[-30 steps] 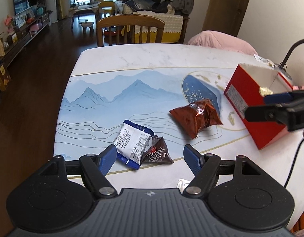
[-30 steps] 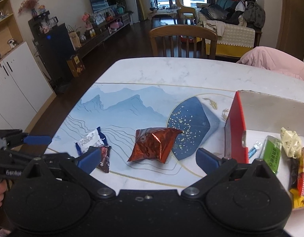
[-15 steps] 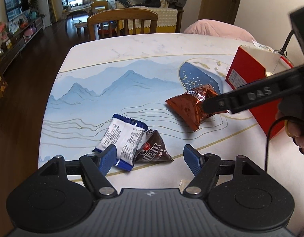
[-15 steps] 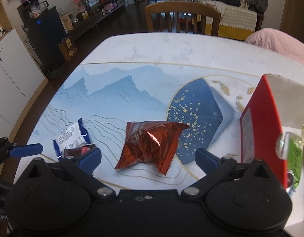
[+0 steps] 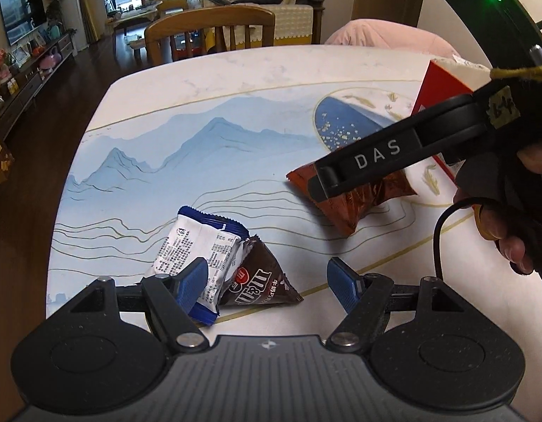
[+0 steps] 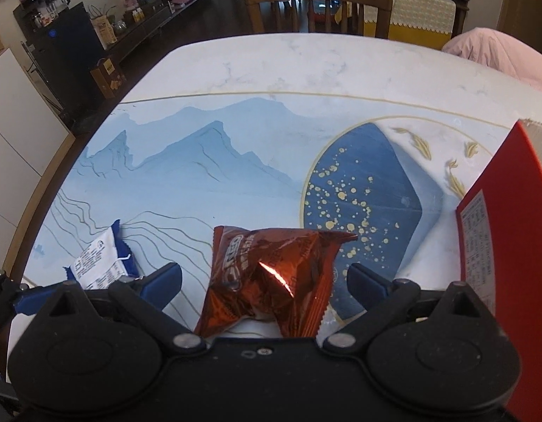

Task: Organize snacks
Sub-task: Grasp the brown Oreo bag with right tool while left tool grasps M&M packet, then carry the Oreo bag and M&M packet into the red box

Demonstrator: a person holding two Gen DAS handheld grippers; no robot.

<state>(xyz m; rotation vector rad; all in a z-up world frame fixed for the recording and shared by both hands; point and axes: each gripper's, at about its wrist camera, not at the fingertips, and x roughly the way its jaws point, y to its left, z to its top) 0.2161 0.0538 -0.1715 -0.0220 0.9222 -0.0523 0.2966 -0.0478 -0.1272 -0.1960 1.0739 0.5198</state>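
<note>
We're holding the right hand-held gripper (image 6: pixel 264 279) wide open around the red-brown packet (image 6: pixel 271 277) | left hand-held gripper (image 5: pixel 267 279) gaping, empty | red box (image 6: pixel 496 232) contents hidden

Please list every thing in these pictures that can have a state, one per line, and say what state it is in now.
Left tongs: open, around the brown triangular M&M's packet, not gripping.
Right tongs: open, the shiny red-brown foil snack bag between the fingers.
Shiny red-brown foil snack bag: sealed, crumpled, lying on the table.
Brown triangular M&M's packet: sealed, lying flat.
White-and-blue wrapped snack: sealed, touching the M&M's packet.
Red cardboard box: open on top.
</note>
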